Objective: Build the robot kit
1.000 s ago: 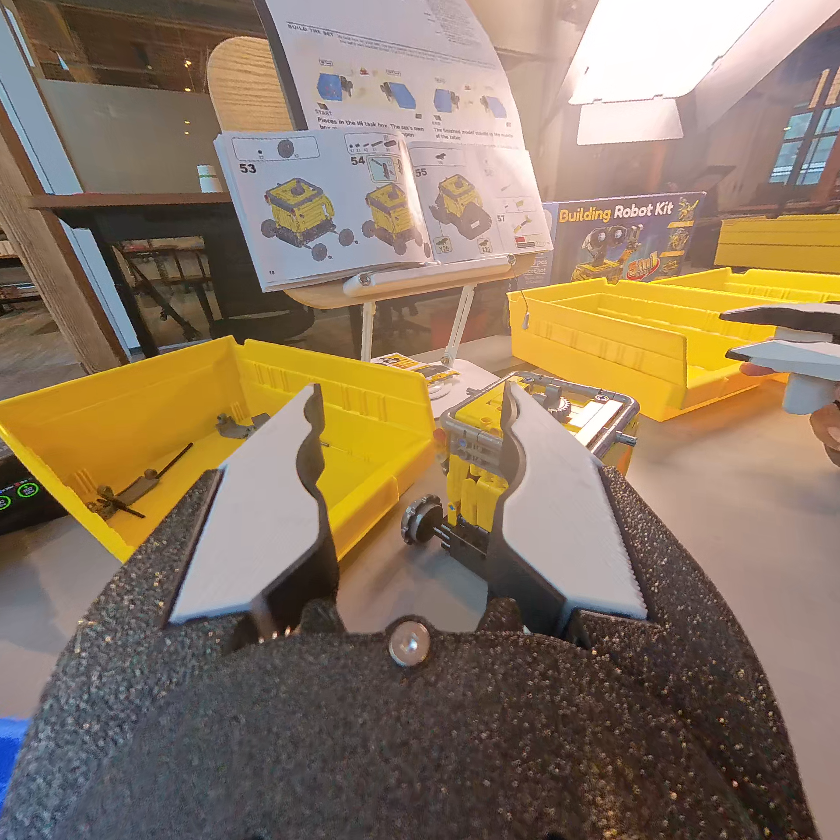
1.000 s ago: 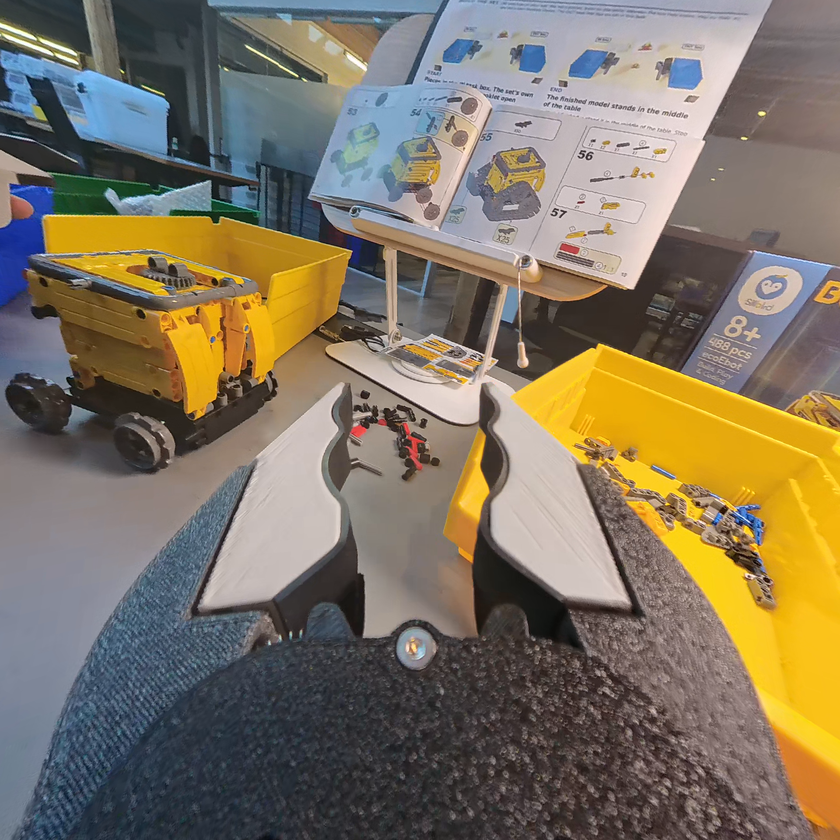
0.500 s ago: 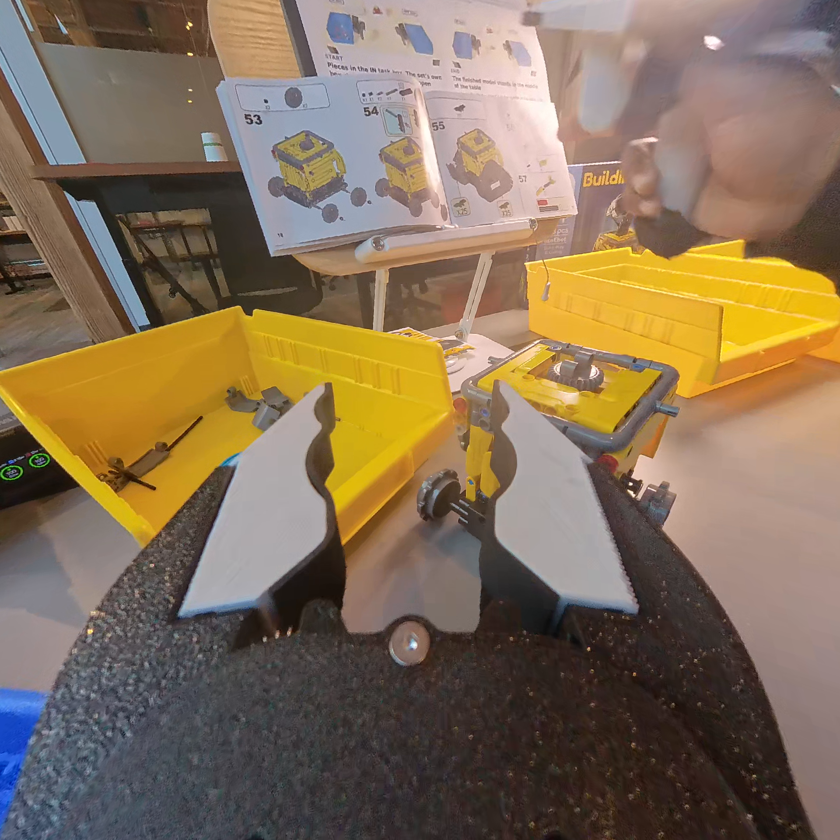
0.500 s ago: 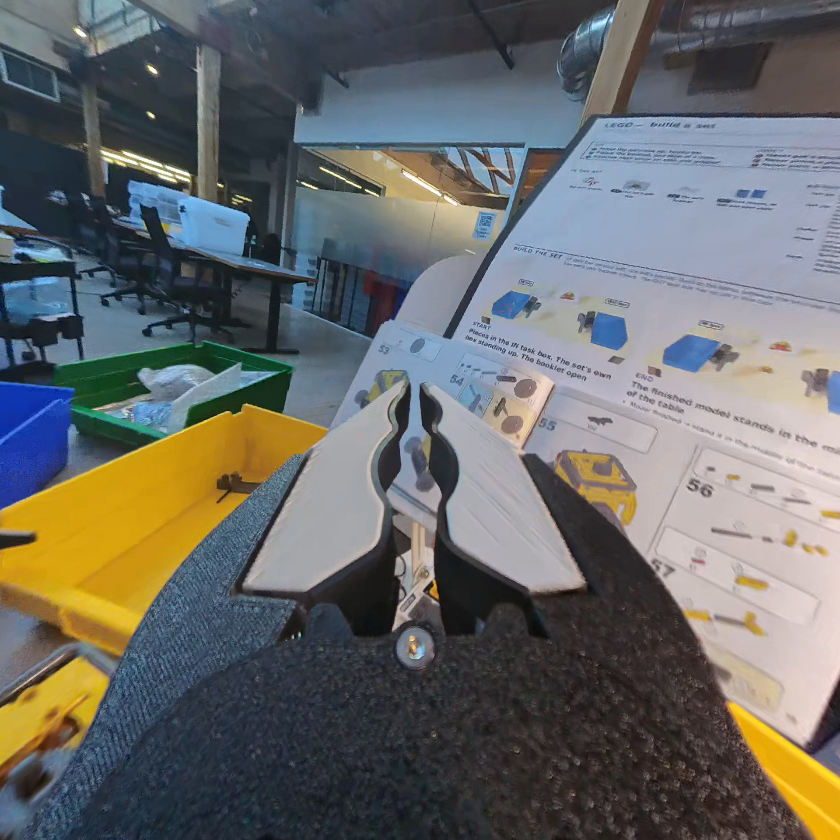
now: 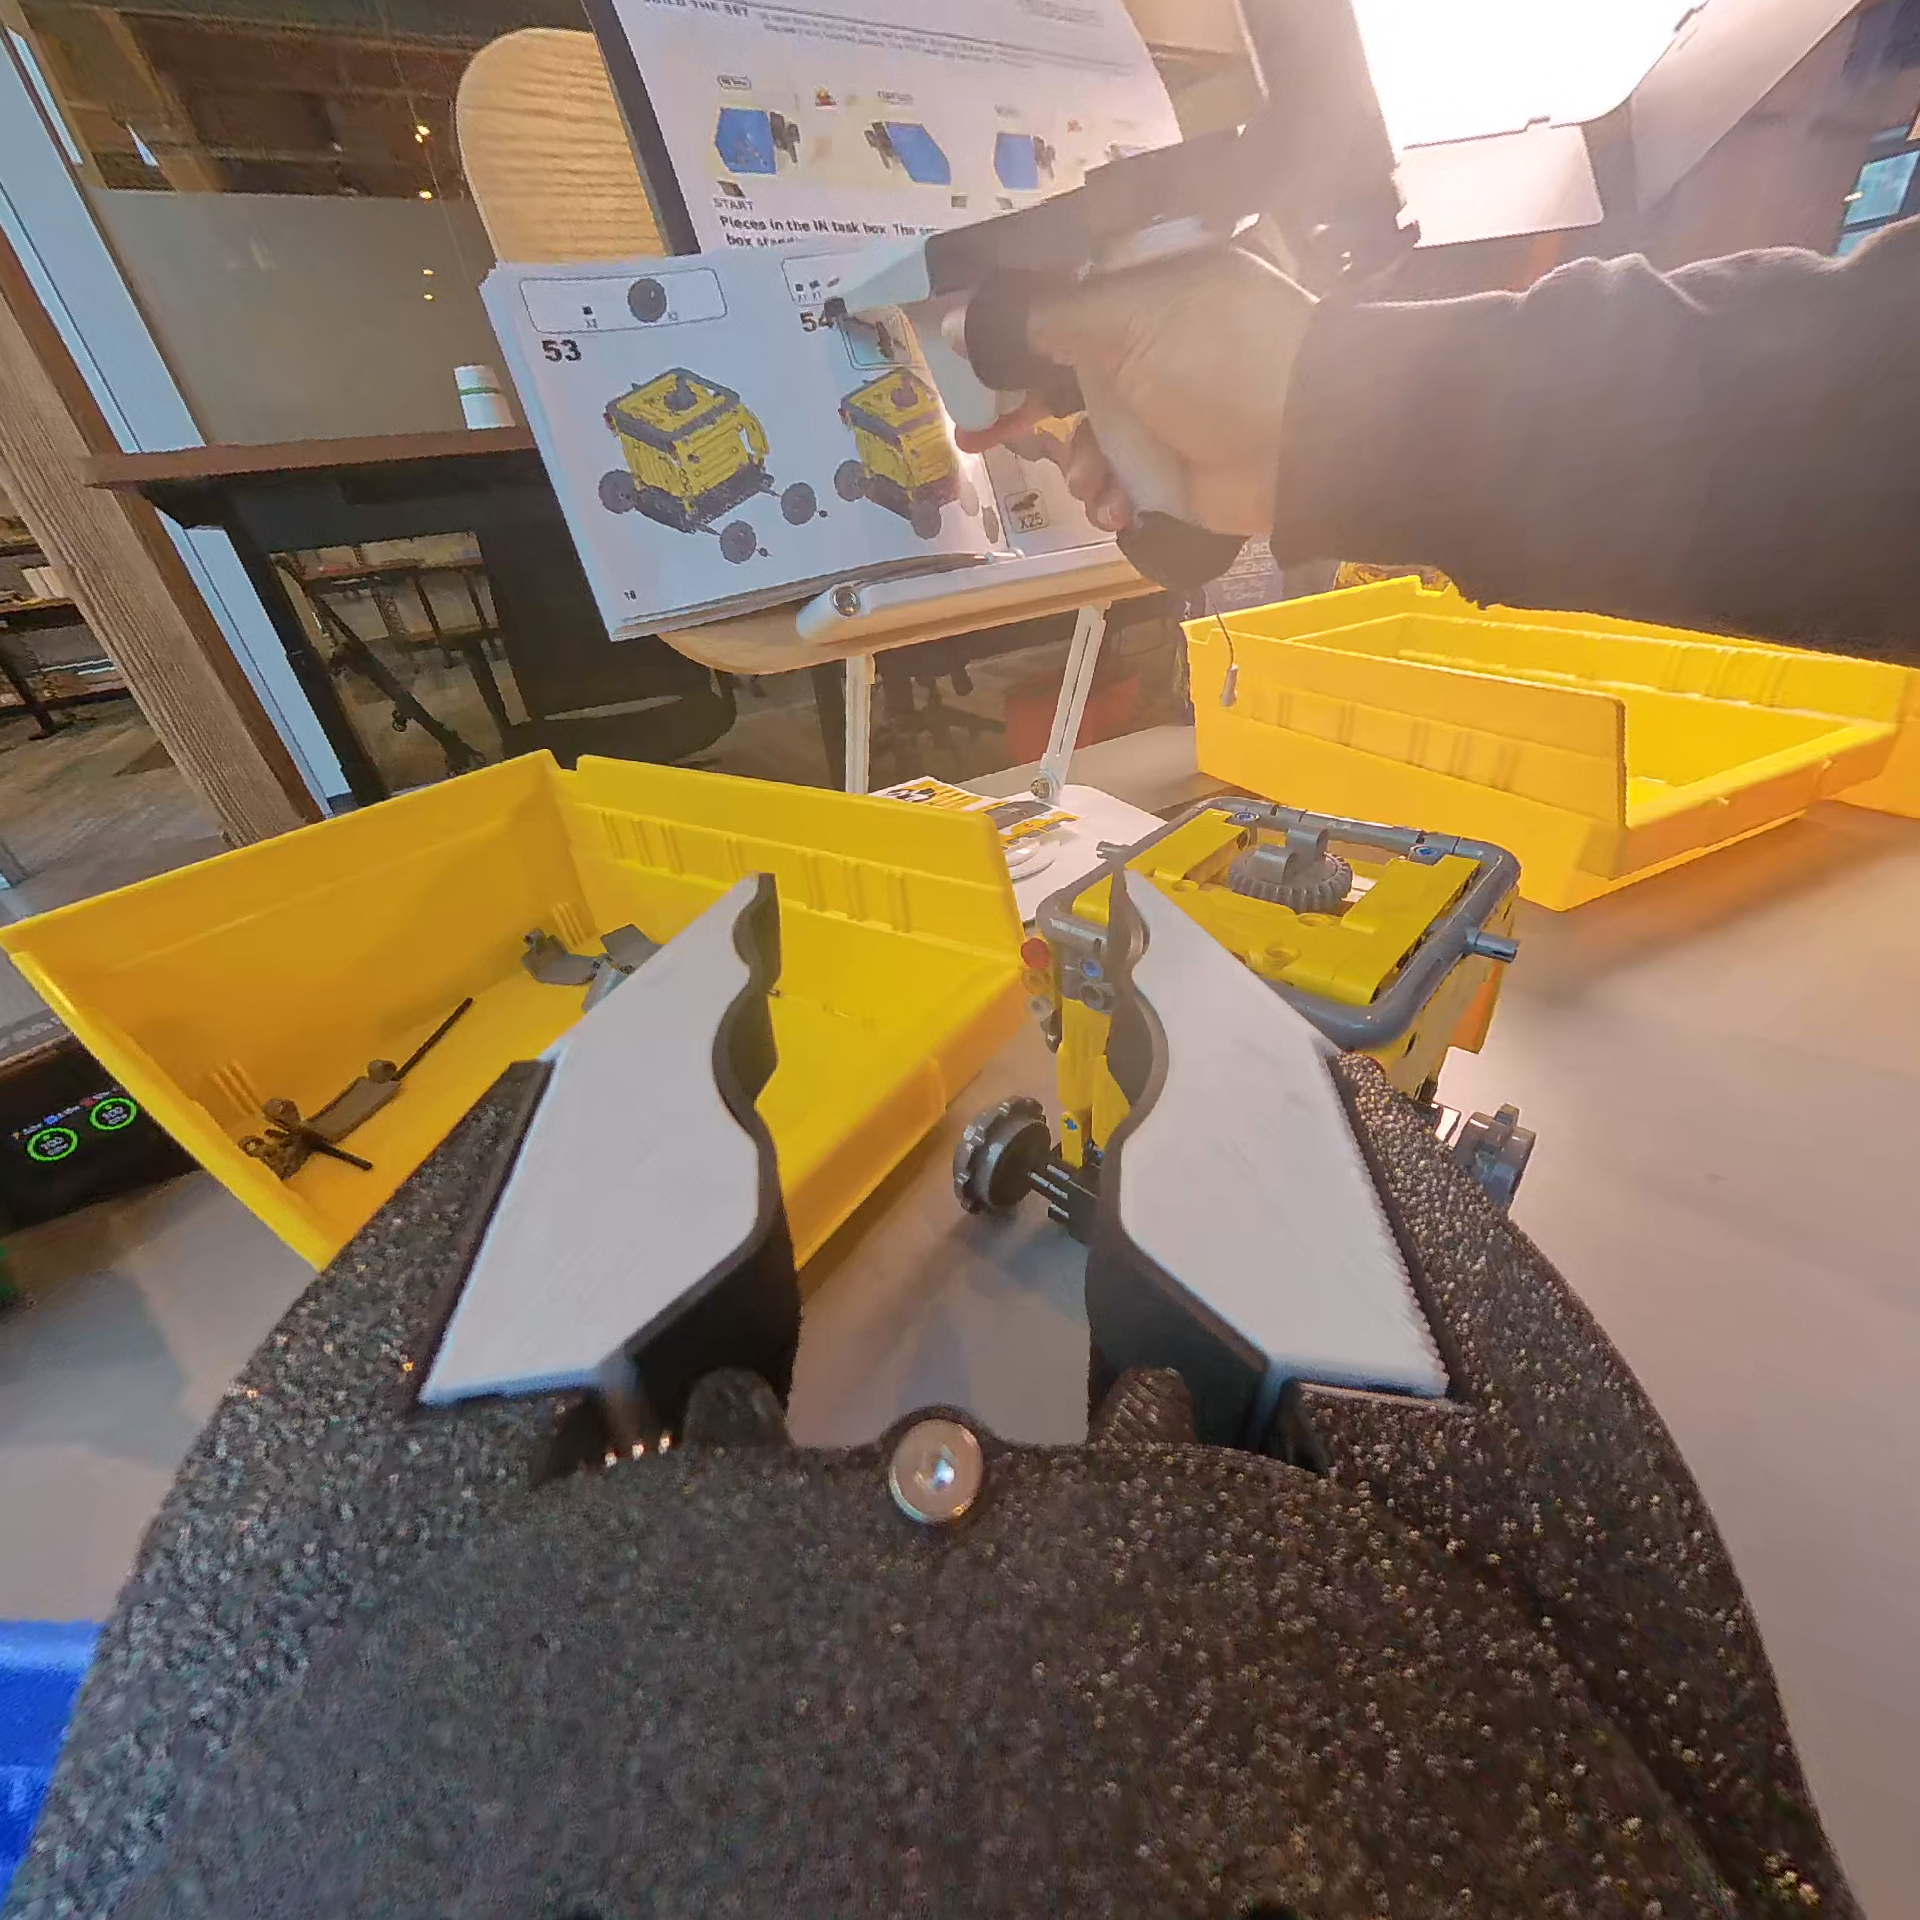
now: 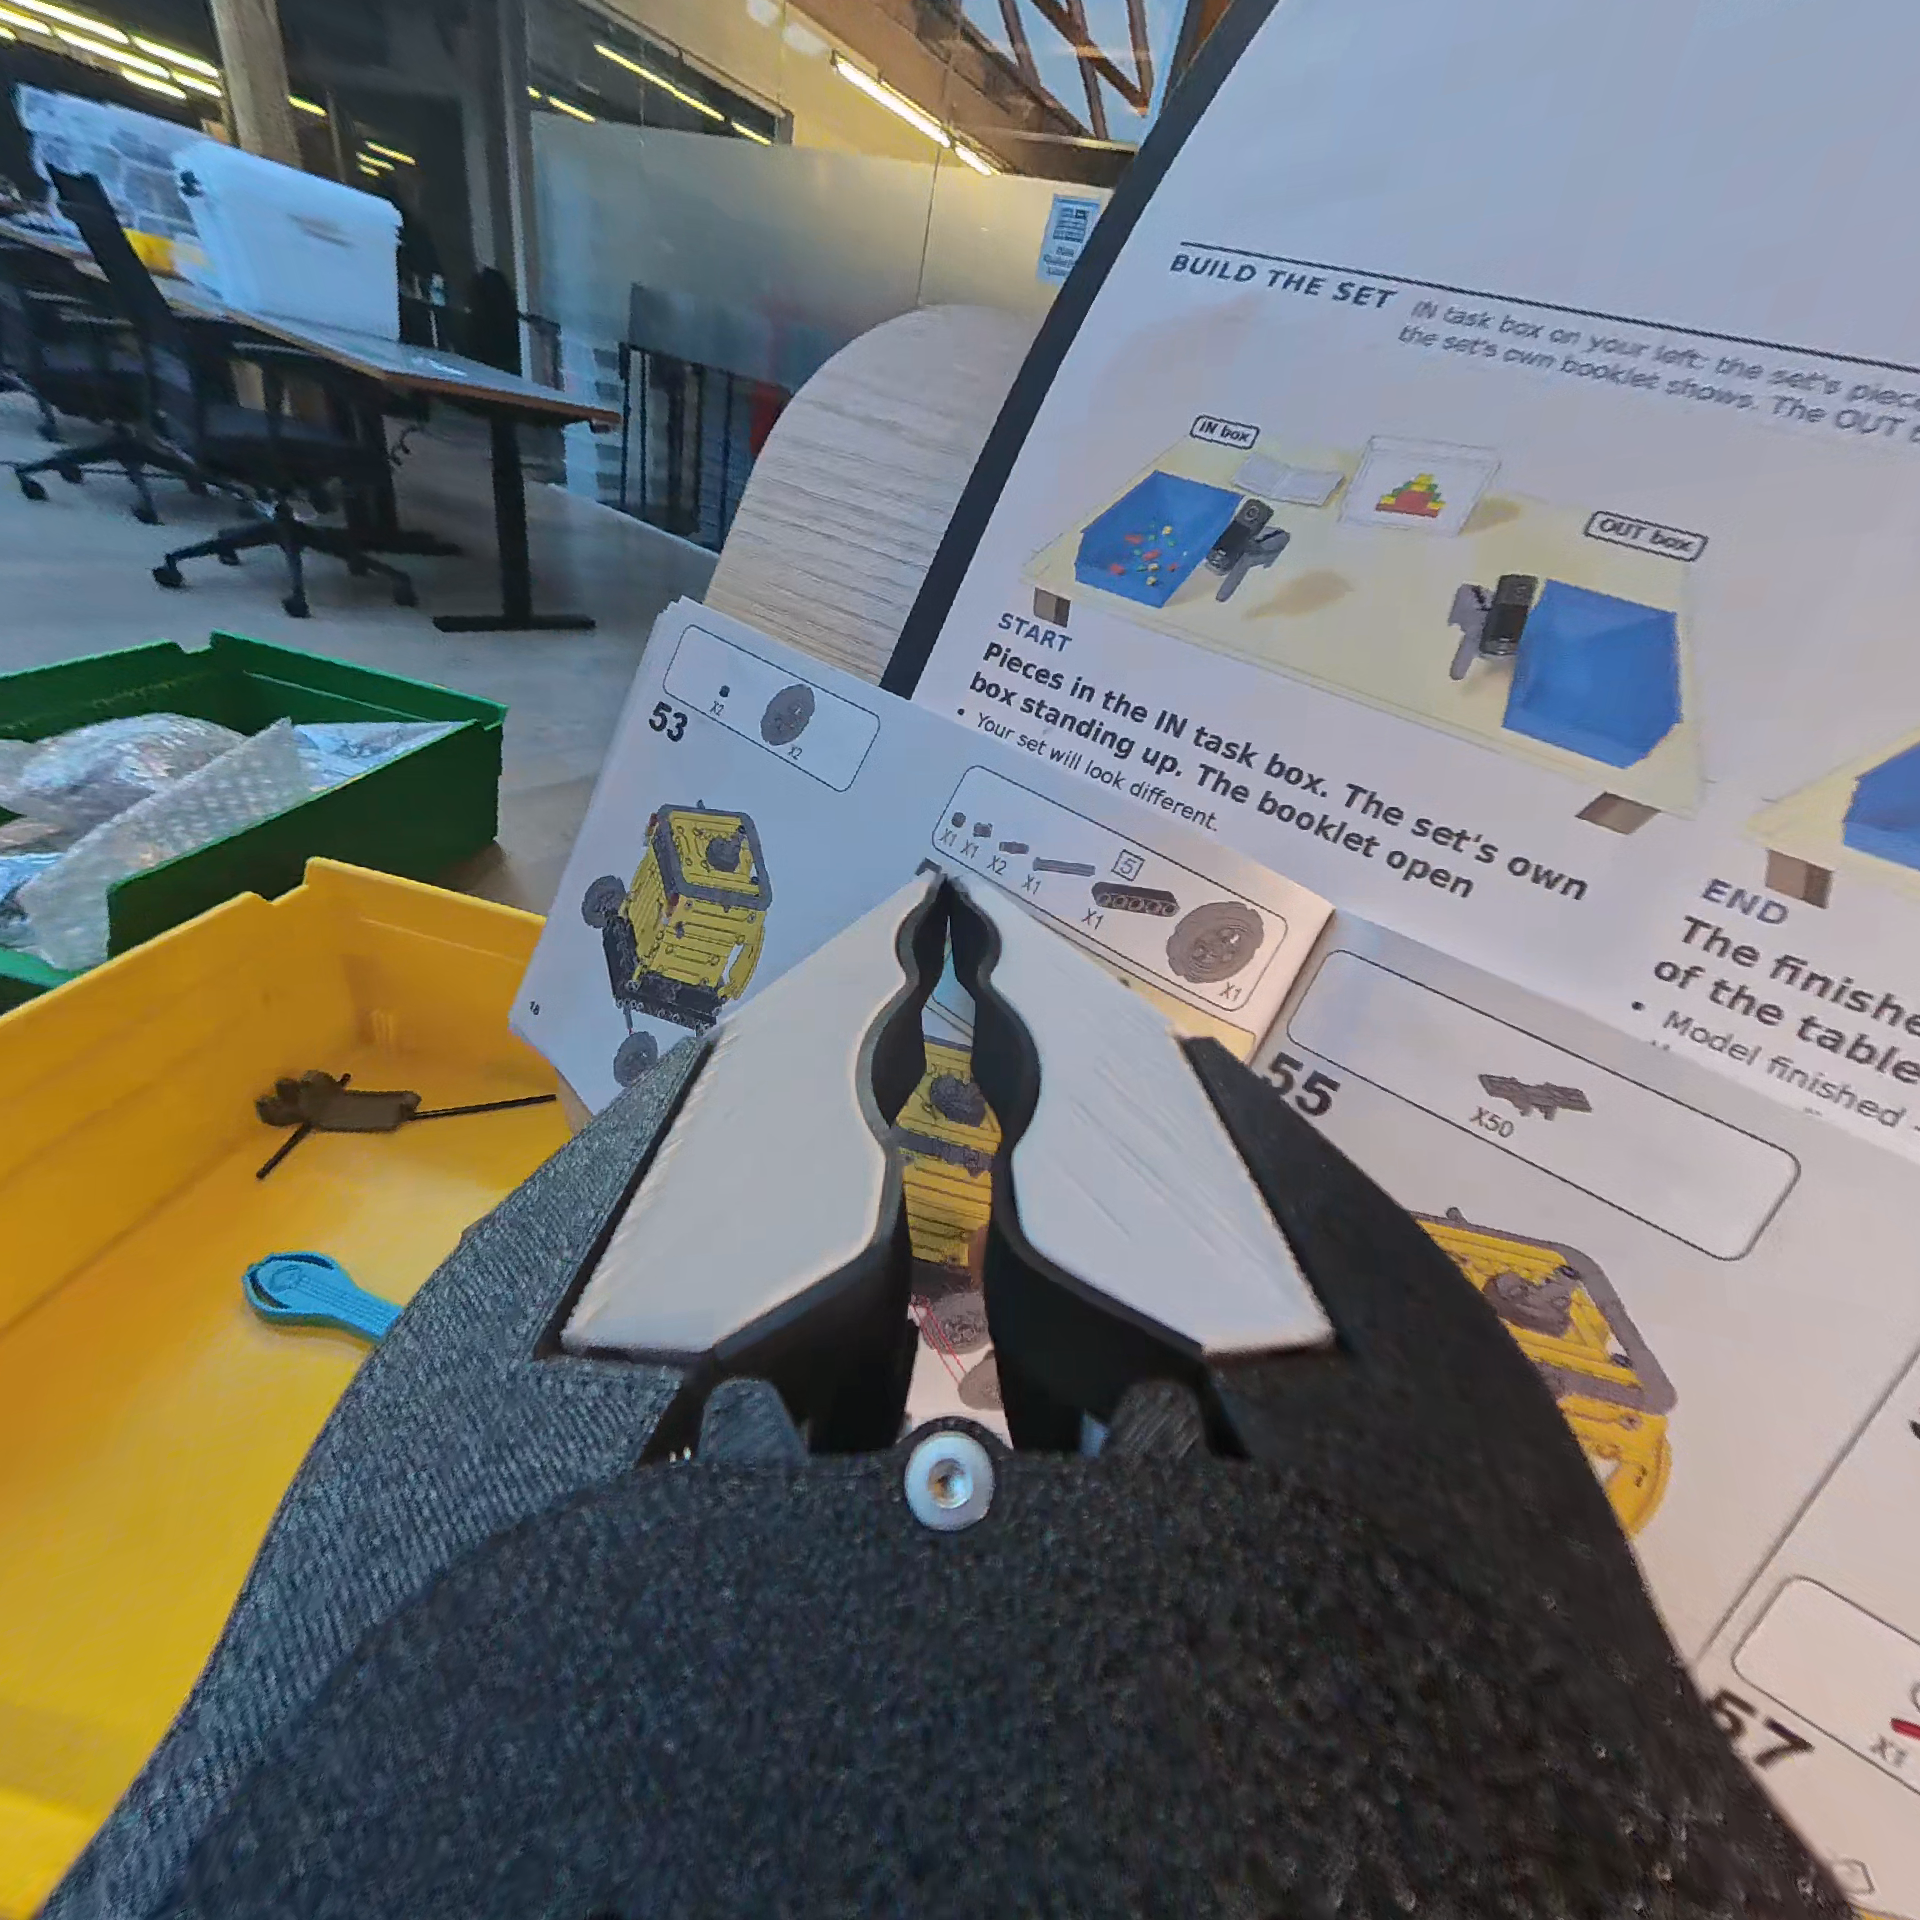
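Left wrist view: the left gripper (image 5: 940, 914) hovers with jaws spread and empty, pointing toward 12 o'clock; its right finger overlaps the yellow wheeled model (image 5: 1288, 935), upright on the grey table (image 5: 1683, 1143), contact unclear; at 10 o'clock a yellow bin (image 5: 312, 935) holds a few dark parts (image 5: 332, 1117); at 1 o'clock a hand (image 5: 1164, 395) holds the right gripper up before the open booklet (image 5: 727, 436)

Right wrist view: the right gripper (image 6: 943, 885) has its tips closed together on nothing, aimed at the booklet page; at 9 o'clock the yellow bin holds a blue tool (image 6: 312, 1294)

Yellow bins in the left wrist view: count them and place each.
2. One yellow bin lies left of the yellow brick vehicle, behind the left gripper; the other yellow bin sits far right. More may be hidden beyond the sleeve.
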Action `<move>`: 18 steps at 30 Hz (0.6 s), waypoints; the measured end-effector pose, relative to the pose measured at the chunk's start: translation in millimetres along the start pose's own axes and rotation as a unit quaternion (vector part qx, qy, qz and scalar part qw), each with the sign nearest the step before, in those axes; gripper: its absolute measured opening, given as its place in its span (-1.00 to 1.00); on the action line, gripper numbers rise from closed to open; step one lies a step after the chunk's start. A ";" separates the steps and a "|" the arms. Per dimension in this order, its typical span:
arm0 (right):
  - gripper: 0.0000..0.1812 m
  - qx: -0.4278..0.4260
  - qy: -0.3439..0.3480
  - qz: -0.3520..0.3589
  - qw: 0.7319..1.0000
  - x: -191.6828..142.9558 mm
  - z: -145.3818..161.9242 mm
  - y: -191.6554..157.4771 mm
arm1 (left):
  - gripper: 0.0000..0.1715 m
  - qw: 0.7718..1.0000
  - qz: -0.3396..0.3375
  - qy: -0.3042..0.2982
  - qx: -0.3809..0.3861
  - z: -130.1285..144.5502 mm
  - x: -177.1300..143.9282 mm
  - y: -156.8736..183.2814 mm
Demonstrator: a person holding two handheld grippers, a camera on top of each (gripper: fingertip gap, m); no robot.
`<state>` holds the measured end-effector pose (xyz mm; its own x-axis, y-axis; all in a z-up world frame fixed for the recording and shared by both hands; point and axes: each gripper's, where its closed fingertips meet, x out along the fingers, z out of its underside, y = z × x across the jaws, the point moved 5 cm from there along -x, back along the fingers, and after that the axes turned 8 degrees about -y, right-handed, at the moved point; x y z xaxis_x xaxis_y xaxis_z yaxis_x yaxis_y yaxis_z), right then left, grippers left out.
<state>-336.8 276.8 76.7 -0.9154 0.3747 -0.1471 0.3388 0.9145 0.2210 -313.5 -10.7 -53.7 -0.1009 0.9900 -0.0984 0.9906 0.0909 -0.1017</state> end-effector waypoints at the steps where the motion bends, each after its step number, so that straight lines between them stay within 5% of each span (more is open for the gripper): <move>1: -1.00 -0.006 0.000 -0.002 1.000 0.9 -0.8 -1.2 | -0.29 1.000 0.000 -0.002 0.001 0.5 0.5 0.1; 18: -0.99 -0.044 0.007 0.024 0.999 -4.7 0.0 -0.9 | -0.32 1.000 -0.002 -0.017 0.006 6.3 3.4 -1.4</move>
<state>-332.8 274.2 77.2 -0.9019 0.4149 -0.1204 0.3626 0.8785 0.3110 -315.7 -8.2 -60.1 -0.1083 0.9855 -0.1305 0.9890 0.0935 -0.1149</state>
